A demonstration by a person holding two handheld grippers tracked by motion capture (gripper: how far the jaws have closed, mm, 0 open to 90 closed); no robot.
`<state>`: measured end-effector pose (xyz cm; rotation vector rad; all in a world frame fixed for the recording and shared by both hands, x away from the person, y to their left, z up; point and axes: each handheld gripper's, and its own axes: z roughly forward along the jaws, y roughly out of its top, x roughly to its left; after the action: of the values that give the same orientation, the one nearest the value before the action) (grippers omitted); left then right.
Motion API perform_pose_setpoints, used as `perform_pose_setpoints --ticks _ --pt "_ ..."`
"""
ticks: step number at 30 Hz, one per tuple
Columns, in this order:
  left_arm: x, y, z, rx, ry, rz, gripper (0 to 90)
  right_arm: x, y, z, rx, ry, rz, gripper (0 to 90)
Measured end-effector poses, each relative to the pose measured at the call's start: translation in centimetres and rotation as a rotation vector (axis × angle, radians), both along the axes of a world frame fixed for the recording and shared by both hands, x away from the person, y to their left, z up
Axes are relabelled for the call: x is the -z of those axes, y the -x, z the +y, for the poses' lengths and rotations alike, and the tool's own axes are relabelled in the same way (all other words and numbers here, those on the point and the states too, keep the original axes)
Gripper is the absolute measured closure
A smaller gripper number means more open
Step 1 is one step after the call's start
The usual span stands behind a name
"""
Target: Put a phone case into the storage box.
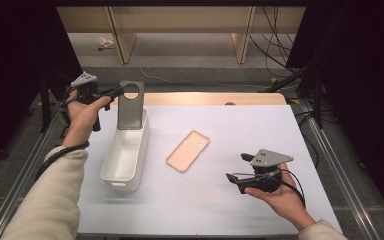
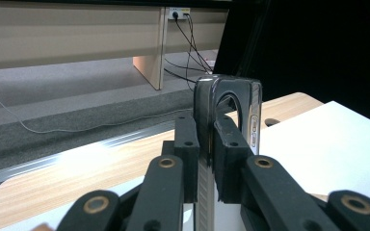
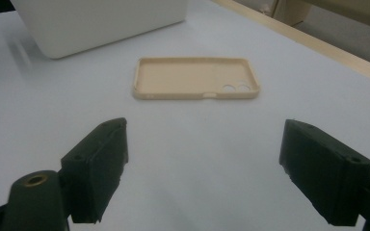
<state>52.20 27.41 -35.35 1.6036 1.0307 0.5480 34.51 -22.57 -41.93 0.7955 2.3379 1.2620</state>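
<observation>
A grey phone case (image 1: 130,104) with a round camera hole stands upright at the far end of the white bin (image 1: 126,159). My left gripper (image 1: 116,91) is shut on its top edge. The left gripper view has the grey phone case (image 2: 229,103) edge-on, pinched between the pads (image 2: 187,144). A peach phone case (image 1: 188,150) lies open side up on the white mat, right of the bin. My right gripper (image 1: 236,176) hovers open near the front right, pointing at the peach phone case (image 3: 196,78), with nothing between its jaws.
The white mat (image 1: 260,125) covers a wooden table (image 1: 205,98). Metal rails run along both table sides. Cables lie on the grey floor beyond the far edge. The white bin (image 3: 96,21) is at the upper left of the right gripper view.
</observation>
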Motion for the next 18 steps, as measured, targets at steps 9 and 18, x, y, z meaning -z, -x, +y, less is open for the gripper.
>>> perform_pose_setpoints --ticks 9,18 --pt "0.4 -0.51 -0.16 -0.008 -0.001 0.014 81.5 0.01 -0.04 -0.04 0.0 -0.003 0.002 18.5" --pt "0.51 -0.94 -0.5 -0.007 -0.004 0.022 81.6 0.03 -0.05 -0.06 -0.001 -0.003 0.001 18.5"
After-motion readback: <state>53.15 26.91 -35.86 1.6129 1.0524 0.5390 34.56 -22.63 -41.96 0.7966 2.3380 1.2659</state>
